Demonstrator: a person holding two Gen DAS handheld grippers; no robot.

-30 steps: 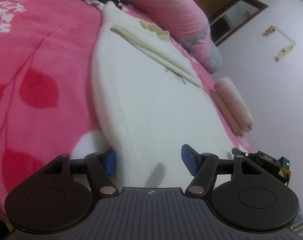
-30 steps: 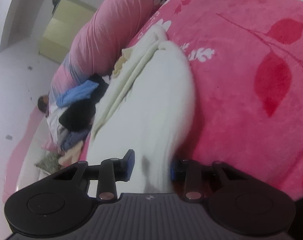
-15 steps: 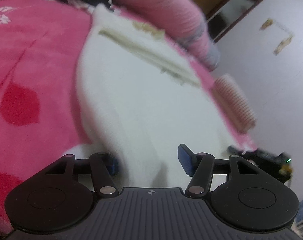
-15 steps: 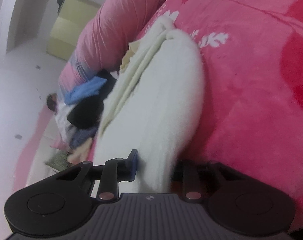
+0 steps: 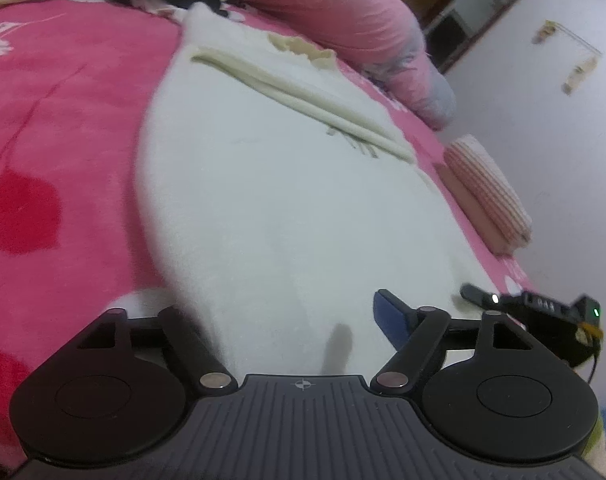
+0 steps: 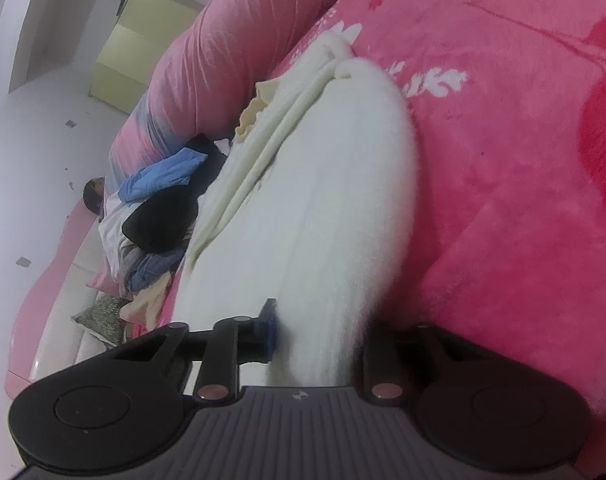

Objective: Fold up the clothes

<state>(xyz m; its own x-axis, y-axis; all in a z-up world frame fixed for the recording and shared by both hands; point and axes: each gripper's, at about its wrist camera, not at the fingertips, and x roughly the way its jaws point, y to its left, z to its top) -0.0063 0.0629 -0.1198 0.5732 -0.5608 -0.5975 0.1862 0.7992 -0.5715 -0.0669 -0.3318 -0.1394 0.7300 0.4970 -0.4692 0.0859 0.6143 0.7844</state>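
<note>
The white fleece garment [image 5: 271,184] lies spread lengthwise on the pink bed cover [image 5: 63,128], its cream ribbed trim [image 5: 303,92] running along the far half. Its near hem sits between both tools, so the step in hand looks like taking hold of the near edge to begin a fold.

The right hand-held gripper [image 6: 319,328] has the hem's thick edge between its jaws, and they are closing on it; the blue pad on one side [image 6: 269,330] touches the fleece, while the other is buried in the pile, so a full pinch cannot be confirmed. The left hand-held gripper [image 5: 287,320] straddles the hem with jaws wide and opening, and the one blue pad in view [image 5: 389,318] stands clear of the cloth.

Next, I judge, the left one must close on its corner before both lift and carry the hem toward the far end; uneven grips would skew the fold.

Counted: one white garment, two grippers, one folded striped cloth [image 5: 483,192] at the bed's edge, one long pink bolster [image 6: 223,60], one heap of dark and blue clothes [image 6: 159,216].
</note>
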